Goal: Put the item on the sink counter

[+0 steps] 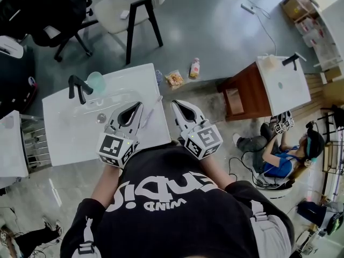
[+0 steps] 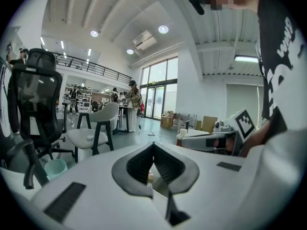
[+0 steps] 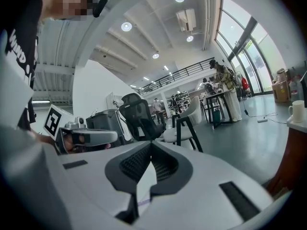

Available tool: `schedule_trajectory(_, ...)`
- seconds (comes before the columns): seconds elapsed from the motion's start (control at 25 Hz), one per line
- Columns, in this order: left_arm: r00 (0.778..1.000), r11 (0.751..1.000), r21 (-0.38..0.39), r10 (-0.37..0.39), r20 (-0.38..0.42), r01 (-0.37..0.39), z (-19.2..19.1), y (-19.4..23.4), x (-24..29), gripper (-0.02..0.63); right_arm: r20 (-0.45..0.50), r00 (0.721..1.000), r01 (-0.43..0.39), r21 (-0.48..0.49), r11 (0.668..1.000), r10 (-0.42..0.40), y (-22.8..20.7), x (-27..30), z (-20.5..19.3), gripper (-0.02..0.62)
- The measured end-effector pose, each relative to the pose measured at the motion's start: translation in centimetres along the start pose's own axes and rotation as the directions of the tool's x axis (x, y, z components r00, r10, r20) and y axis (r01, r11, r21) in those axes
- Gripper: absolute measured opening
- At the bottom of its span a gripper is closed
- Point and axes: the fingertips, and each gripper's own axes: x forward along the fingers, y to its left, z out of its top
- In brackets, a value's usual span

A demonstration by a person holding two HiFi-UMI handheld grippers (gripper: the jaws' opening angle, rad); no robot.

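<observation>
The white sink counter (image 1: 70,138) lies just ahead of me, with a black faucet (image 1: 79,88), a teal cup (image 1: 97,81) and a drain (image 1: 101,117). A thin white stick-like item (image 1: 151,110) lies on the counter's right part, between my two grippers. My left gripper (image 1: 137,107) hovers over the counter, shut and holding nothing. My right gripper (image 1: 177,105) is past the counter's right edge, also shut and holding nothing. On the floor beyond the counter lie a snack packet (image 1: 174,79) and a small bottle (image 1: 194,67). The left gripper view shows its jaws (image 2: 153,145) closed, and the right gripper view shows the same (image 3: 151,144).
A white chair (image 1: 124,7) and a black office chair (image 1: 48,15) stand behind the counter. To the right is a second white sink top (image 1: 284,85) on a wooden cabinet (image 1: 244,93). A person (image 1: 277,155) sits on the floor beside it.
</observation>
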Motion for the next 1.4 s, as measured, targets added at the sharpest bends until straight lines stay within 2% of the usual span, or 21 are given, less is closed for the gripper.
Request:
schedule_trajectory(0.16, 0.998, 0.999, -0.003, 0.038, 0.055, -0.038, 1.1, 0.4, -1.4, 0.020, 0.006, 1.000, -0.007, -0.011, 1.000, 0.007, 0.3, 0.0, 0.1, 0.017)
schedule_trajectory(0.28, 0.996, 0.999, 0.000, 0.052, 0.066, -0.052, 1.2, 0.5, -1.8, 0.020, 0.012, 1.000, -0.010, -0.022, 1.000, 0.010, 0.6, 0.0, 0.4, 0.017)
schedule_trajectory(0.92, 0.996, 0.997, -0.049, 0.063, 0.064, -0.060, 0.4, 0.9, -2.4, 0.020, 0.022, 0.999, -0.025, -0.053, 0.998, 0.027, 1.8, -0.1, 1.1, 0.017)
schedule_trajectory(1.4, 0.993, 0.998, -0.053, 0.049, 0.110, -0.043, 0.8, 0.6, -2.8, 0.020, 0.028, 0.999, -0.027, -0.056, 0.998, 0.028, 2.1, -0.3, 1.1, 0.017)
